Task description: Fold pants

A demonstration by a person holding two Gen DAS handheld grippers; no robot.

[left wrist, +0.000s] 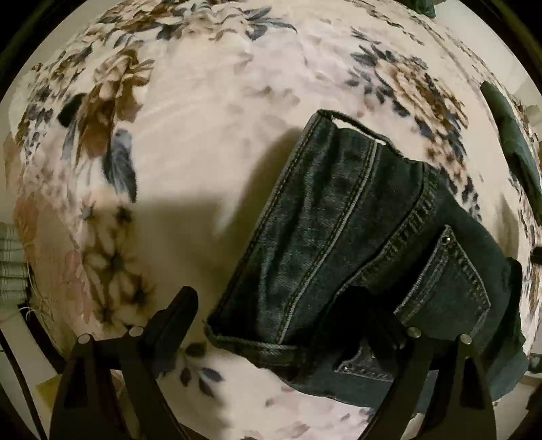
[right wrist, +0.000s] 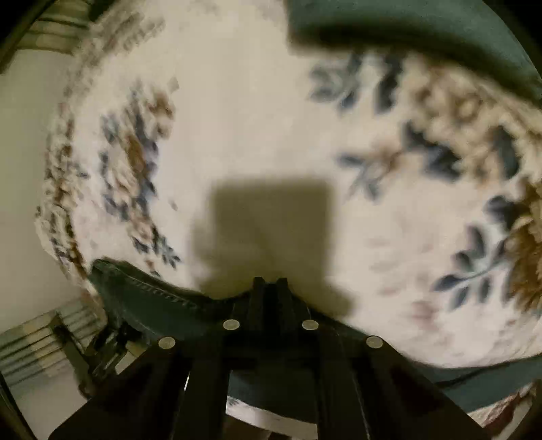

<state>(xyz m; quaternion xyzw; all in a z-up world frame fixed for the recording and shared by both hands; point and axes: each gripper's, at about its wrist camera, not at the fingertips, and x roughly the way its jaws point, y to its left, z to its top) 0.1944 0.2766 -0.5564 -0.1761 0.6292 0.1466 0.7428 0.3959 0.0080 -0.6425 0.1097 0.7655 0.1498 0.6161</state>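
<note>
Dark blue jeans lie folded on a floral blanket, waistband and back pocket toward the lower right of the left wrist view. My left gripper is open; its right finger rests over the denim, its left finger over the bare blanket. In the right wrist view my right gripper is shut on an edge of the jeans, which runs along the bottom of that view.
A dark green garment lies at the blanket's edge, seen at the right of the left wrist view and top of the right wrist view. The blanket's edge and pale floor are at left.
</note>
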